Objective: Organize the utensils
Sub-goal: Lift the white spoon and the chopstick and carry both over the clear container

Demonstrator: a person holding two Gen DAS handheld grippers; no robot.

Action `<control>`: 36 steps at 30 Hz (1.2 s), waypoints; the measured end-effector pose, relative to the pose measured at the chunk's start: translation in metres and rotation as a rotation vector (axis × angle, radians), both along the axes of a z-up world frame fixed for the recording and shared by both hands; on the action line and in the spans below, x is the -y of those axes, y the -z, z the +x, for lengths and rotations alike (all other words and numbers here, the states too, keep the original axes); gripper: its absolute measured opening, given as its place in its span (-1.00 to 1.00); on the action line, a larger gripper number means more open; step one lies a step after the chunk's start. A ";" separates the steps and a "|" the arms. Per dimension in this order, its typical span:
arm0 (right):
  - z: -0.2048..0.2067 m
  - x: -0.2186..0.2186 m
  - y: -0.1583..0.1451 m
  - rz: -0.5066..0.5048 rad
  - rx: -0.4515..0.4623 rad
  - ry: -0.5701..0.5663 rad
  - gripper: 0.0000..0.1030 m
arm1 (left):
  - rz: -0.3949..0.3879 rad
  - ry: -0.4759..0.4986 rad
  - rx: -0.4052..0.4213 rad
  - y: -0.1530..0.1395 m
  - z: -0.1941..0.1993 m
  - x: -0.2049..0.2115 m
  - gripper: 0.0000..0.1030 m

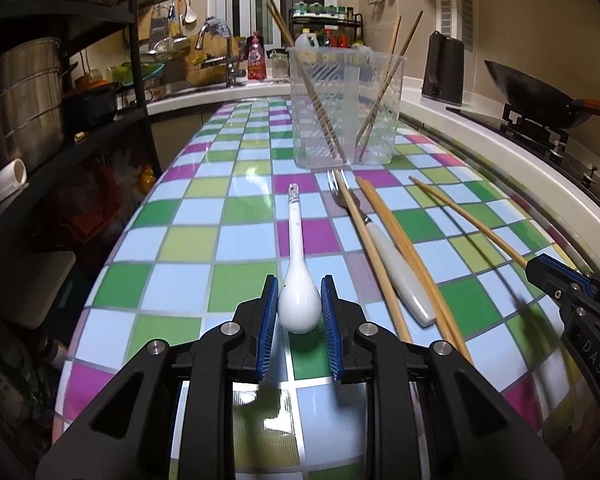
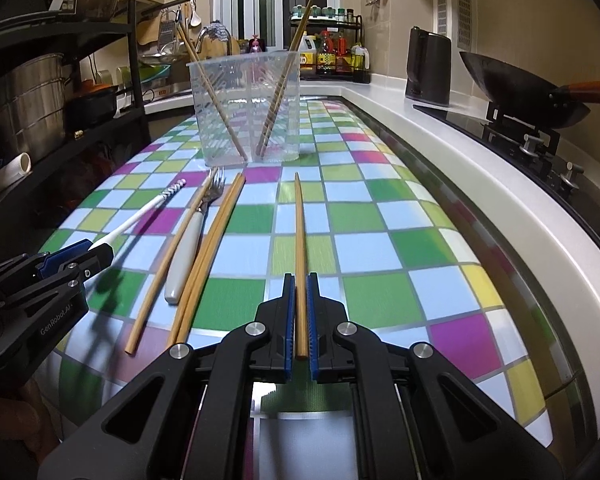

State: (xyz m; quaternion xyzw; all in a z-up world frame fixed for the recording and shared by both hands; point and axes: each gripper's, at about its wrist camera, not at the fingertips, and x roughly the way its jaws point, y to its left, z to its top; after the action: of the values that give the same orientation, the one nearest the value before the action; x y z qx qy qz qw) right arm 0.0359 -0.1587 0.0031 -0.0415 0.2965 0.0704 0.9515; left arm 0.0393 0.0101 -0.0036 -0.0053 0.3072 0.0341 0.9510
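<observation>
Utensils are lying partly sorted: chopsticks are already standing in the clear holder (image 1: 346,108), while a fork (image 1: 376,232) and three loose chopsticks (image 2: 208,256) are waiting on the checkered table (image 1: 204,240). The left gripper (image 1: 299,304) is clamping the white spoon (image 1: 298,280) by its bowl, and the right gripper (image 2: 300,308) is pinching a single chopstick (image 2: 299,240), both seemingly heading for the holder.

A white spoon (image 1: 298,280) and tan chopsticks (image 2: 210,256) lie on a multicoloured checked tablecloth (image 1: 228,240).
</observation>
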 end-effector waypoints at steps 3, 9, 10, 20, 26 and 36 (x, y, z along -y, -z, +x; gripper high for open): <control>-0.001 -0.001 -0.012 0.006 0.027 -0.007 -0.89 | 0.021 0.015 0.042 -0.010 -0.003 0.002 -0.57; -0.005 -0.004 -0.042 0.005 0.095 -0.031 -0.89 | 0.067 0.037 0.127 -0.033 -0.008 0.007 -0.57; -0.005 -0.004 -0.047 0.007 0.103 -0.033 -0.89 | 0.073 0.041 0.143 -0.038 -0.008 0.007 -0.57; 0.006 -0.006 -0.093 0.027 0.193 -0.050 -0.89 | 0.099 0.041 0.255 -0.076 0.002 0.006 -0.57; 0.012 -0.011 -0.114 0.032 0.227 -0.069 -0.89 | 0.097 0.033 0.303 -0.097 0.015 0.002 -0.58; 0.027 -0.020 -0.144 0.012 0.234 -0.110 -0.89 | 0.079 0.047 0.319 -0.124 0.034 0.000 -0.58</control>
State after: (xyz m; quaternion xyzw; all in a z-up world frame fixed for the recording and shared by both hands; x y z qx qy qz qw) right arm 0.0630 -0.1384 0.1471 -0.0601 0.1803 0.1188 0.9746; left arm 0.0738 0.0098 0.1200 0.0341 0.1510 0.0227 0.9877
